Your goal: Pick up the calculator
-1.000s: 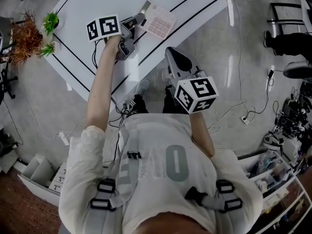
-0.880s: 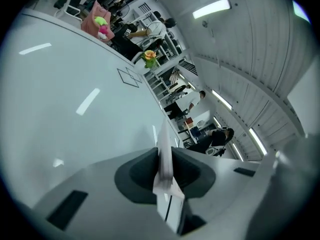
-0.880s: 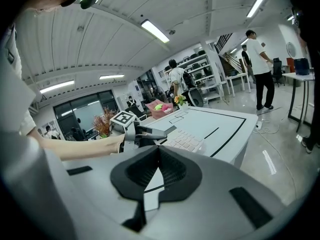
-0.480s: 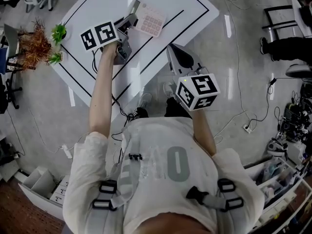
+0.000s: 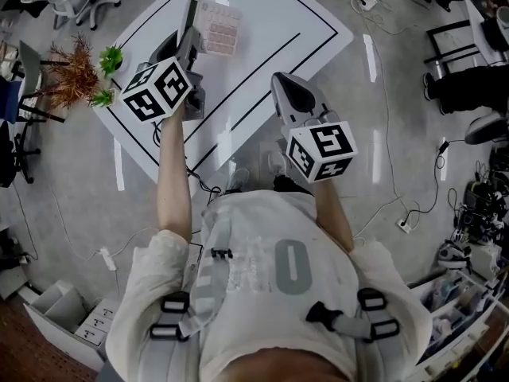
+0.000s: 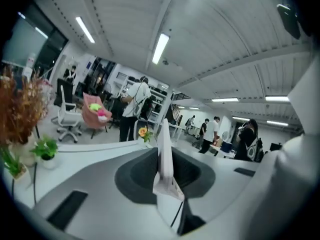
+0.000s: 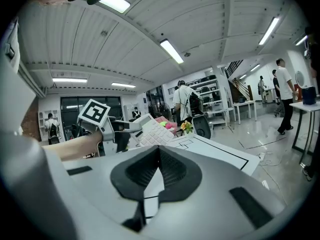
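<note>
Left gripper (image 5: pixel 188 32): I see its jaws clamped on the calculator (image 5: pixel 219 27) edge, held above the table (image 5: pixel 278 22), top centre of head view.
Right gripper (image 5: pixel 280 84): jaws together, empty.
Pot (image 6: pixel 48 161): lower left, green plant inside.

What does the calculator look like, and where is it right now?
The calculator is a thin, flat, pale slab that looks like plastic, with rows of small square keys on its face. It is up in the air above the white table, tilted. Only the left gripper touches it, its jaws pinched on one edge.
</note>
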A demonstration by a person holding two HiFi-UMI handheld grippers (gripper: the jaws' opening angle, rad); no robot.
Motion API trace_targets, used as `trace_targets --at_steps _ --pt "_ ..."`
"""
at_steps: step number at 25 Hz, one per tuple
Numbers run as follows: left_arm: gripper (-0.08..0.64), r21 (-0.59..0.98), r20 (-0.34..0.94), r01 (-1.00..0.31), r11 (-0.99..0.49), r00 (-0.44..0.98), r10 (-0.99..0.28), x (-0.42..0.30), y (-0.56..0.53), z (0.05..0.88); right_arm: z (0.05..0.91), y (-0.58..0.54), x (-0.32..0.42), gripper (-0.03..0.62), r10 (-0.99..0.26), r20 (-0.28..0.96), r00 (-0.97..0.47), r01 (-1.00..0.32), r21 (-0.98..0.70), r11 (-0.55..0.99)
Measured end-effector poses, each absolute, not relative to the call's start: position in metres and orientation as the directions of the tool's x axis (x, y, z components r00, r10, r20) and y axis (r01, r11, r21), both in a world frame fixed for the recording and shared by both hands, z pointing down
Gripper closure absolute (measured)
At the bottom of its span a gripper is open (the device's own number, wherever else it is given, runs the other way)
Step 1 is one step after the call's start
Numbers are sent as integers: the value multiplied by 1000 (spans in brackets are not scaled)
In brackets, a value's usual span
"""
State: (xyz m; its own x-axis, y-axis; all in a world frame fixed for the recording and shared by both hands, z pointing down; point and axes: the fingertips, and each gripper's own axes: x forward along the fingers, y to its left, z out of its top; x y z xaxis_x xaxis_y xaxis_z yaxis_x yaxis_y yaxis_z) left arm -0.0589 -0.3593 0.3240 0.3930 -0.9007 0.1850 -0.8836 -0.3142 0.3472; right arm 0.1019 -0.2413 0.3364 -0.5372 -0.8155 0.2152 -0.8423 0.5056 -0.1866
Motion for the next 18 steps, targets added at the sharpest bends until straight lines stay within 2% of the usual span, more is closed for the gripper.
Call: trace_targets --at_steps 6,12,18 --pt "482 161 93 -957 -240 256 -962 -77 -315 276 319 -237 94 584 -815 181 -550 -834 -157 528" --pt "482 58 69 -985 -162 166 -984 -89 -276 266 303 -230 79 584 -797 130 -589 -808 -117 578" --pt "482 -47 31 -990 -134 133 -991 -83 -240 265 300 -222 78 584 -811 121 -572 -820 -83 566"
